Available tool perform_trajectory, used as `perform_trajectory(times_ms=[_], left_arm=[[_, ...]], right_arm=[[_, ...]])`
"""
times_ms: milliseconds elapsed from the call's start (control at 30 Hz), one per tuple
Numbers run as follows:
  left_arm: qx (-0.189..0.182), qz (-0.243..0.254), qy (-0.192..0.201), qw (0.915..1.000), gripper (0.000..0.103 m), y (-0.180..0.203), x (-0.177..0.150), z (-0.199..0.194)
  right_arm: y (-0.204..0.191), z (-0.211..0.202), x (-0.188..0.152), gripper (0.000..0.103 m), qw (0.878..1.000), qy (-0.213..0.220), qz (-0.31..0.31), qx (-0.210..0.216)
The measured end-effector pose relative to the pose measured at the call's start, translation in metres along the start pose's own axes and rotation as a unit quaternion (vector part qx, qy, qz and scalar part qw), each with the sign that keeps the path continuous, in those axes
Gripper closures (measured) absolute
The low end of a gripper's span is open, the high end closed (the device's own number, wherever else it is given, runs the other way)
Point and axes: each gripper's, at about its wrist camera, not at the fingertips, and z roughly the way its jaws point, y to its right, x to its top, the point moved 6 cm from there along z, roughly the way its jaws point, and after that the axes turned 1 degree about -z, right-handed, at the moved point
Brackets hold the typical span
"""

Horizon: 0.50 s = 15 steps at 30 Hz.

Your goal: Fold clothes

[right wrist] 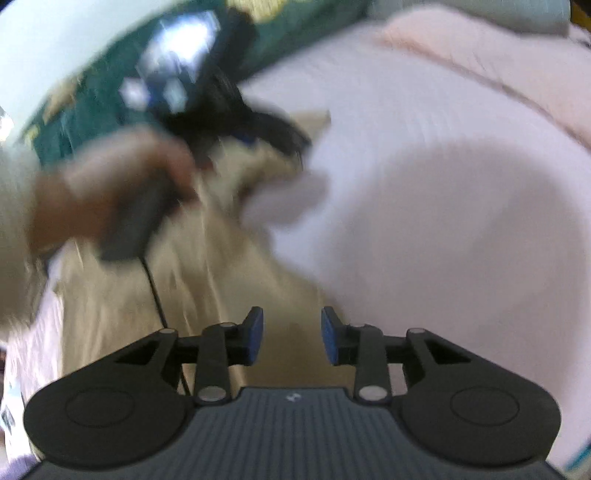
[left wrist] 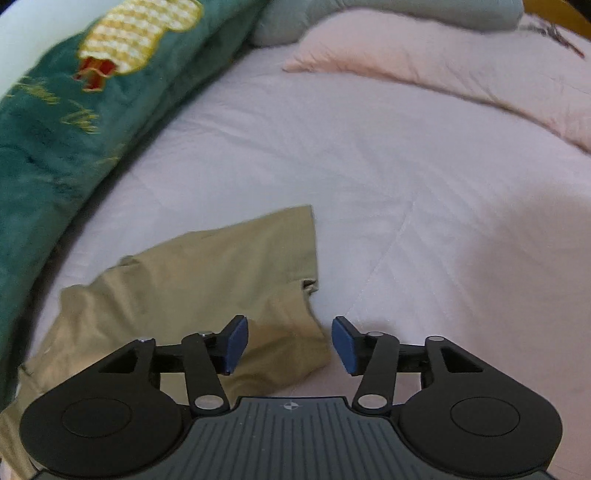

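Left wrist view: the left gripper (left wrist: 290,341) hangs over a pale sheet (left wrist: 388,184) with its blue pads (left wrist: 236,345) apart and nothing pressed between them. A khaki garment (left wrist: 207,288) lies flat on the sheet under and ahead-left of the gripper; its right edge runs down between the jaws, so the left pad hangs over cloth and the right pad over bare sheet. Far to the left a green blanket (left wrist: 55,140) with a yellow checked patch runs along the sheet's edge. Well ahead and to the right lies a pink quilt (left wrist: 461,66), with a grey-green pillow (left wrist: 369,14) beyond it.

Right wrist view, heavily blurred: the right gripper (right wrist: 291,336) is also parted, with no cloth caught between its pads. The garment (right wrist: 207,288) spreads beneath it and off to the ahead-left. There, a hand (right wrist: 110,192) holds the other gripper (right wrist: 240,125) over the garment's far end. The sheet (right wrist: 443,221) fills the right side.
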Motion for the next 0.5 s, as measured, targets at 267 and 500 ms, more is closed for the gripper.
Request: perform_trajectory(times_ms=[267,500], left_arm=[[-0.030,-0.096,0.030,0.9945,0.037,-0.014,-0.004,0.025],[-0.033,-0.151,0.050,0.9868,0.048,-0.014,-0.016,0.024]], right_arm=[[0.072,0.049,0.125,0.062,0.992,0.052,0.104,0.054],[0.063,0.165,0.151,0.062,0.988,-0.035,0.101,0.111]])
